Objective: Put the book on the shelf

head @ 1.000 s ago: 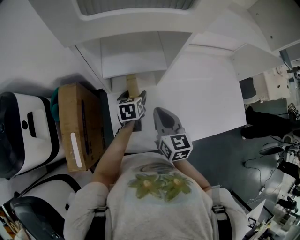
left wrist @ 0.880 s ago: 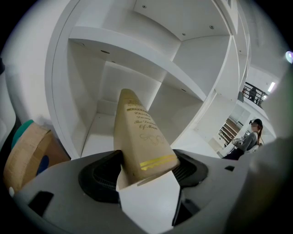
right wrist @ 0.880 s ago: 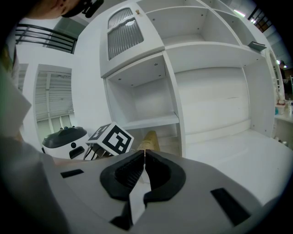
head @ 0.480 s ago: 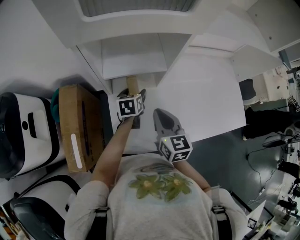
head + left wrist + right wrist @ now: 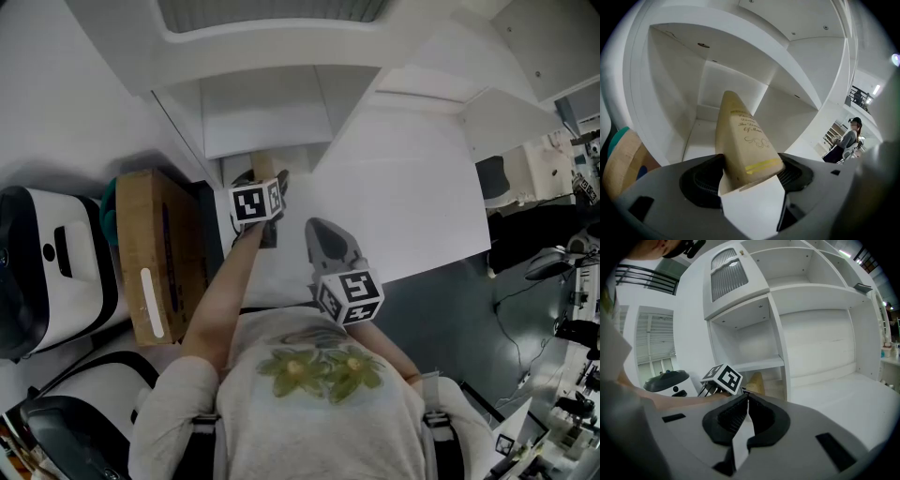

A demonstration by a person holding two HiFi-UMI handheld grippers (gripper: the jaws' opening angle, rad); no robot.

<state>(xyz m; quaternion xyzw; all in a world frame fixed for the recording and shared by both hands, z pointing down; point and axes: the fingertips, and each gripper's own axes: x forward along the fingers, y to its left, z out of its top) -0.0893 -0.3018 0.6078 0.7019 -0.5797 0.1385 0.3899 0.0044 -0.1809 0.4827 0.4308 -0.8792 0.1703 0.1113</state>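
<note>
Clamping book [image 5: 740,136], left claw [image 5: 750,180] faces shelf bay [image 5: 699,137]; cardboard box [image 5: 159,253] beside; right claw [image 5: 743,401] closed.

the book [image 5: 743,140] is tan with gold script and 2 yellow stripes. the shelf [image 5: 717,84] is white. the left gripper [image 5: 750,176] and right gripper [image 5: 744,404] are grey with black ribbed pads [image 5: 701,182] and black-and-white square-marker cubes [image 5: 251,202]. the cardboard box [image 5: 155,244] is brown.

You wear a light grey T-shirt [image 5: 319,422] with a green-and-yellow floral print and dark shoulder straps [image 5: 200,448]. Your left gripper [image 5: 265,180] and right gripper [image 5: 317,228] have grey shells, black ribbed pads [image 5: 730,418] and black-and-white marker cubes [image 5: 349,295].
</note>
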